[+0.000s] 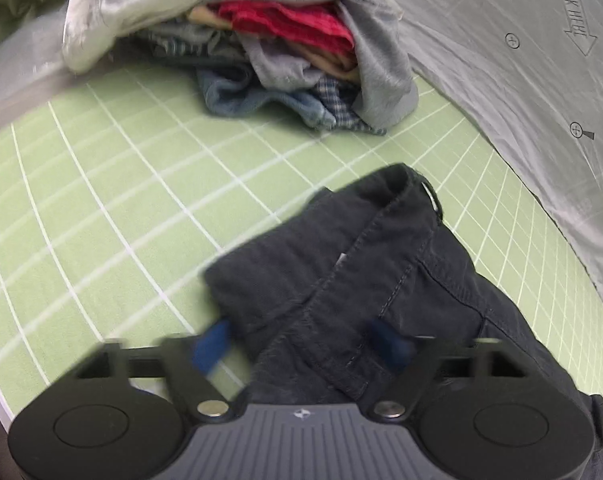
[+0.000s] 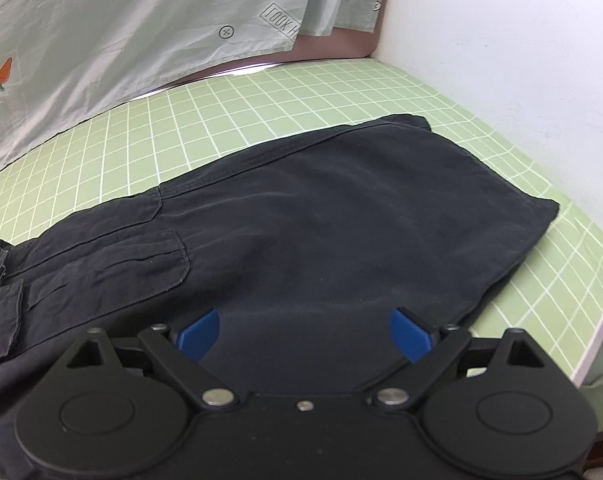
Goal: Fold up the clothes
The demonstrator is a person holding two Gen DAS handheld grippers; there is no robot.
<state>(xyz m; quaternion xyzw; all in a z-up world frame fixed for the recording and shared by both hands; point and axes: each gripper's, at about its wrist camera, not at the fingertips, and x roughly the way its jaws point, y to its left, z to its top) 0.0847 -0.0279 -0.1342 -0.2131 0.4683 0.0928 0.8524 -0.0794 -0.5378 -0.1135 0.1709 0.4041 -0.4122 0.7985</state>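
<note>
Early yet: dark trousers (image 2: 301, 216) spread flat on green tabletop (image 2: 261, 96), unfolded; heap of clothes (image 1: 285, 52) waiting at 12 o'clock. Both jaws apart, empty.

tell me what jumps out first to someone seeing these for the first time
A dark navy pair of cargo shorts lies spread flat across the green mat with white grid lines, filling the near foreground. Both the left hand-held gripper and right hand-held gripper hover open over it. At the mat's far end sits a jumbled pile of mixed clothes, a red piece brightest.
</note>
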